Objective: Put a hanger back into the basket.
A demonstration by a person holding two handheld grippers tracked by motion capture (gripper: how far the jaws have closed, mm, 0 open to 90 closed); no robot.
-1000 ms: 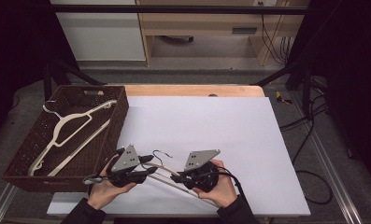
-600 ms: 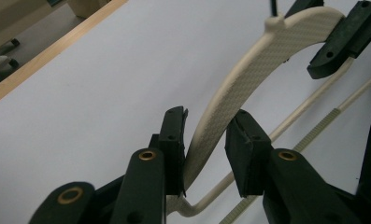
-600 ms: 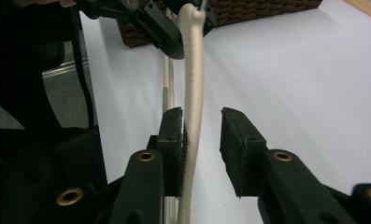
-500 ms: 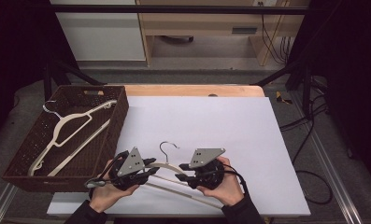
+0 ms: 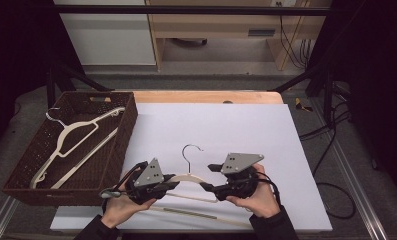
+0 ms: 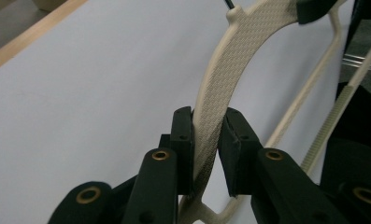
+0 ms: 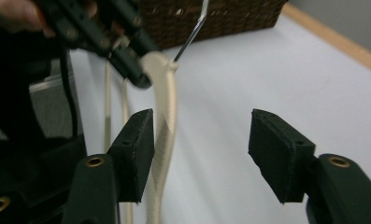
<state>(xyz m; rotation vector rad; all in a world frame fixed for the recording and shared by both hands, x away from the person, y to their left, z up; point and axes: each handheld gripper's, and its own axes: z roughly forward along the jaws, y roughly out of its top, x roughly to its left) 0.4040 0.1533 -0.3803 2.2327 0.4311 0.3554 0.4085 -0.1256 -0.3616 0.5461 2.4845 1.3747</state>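
Note:
A cream hanger (image 5: 190, 178) with a metal hook (image 5: 191, 149) is held just above the white table sheet near its front edge. My left gripper (image 5: 169, 184) is shut on the hanger's left arm; in the left gripper view both pads squeeze the textured arm (image 6: 206, 140). My right gripper (image 5: 212, 178) stands open at the hanger's right shoulder. In the right gripper view the cream arm (image 7: 163, 126) runs along the inner face of its left pad (image 7: 137, 140), with a wide gap to the other pad. The left gripper (image 7: 127, 60) shows there at upper left, clamped on the hanger.
A dark wicker basket (image 5: 122, 150) stands at the table's left, with a second cream hanger (image 5: 71, 137) lying in it. The white sheet (image 5: 236, 130) stretches beyond and to the right of the hands. Cables trail off the table's right side.
The hanger has shifted away from the front edge and to the right, its hook now pointing toward the far side. The right gripper has slid to the right along the hanger.

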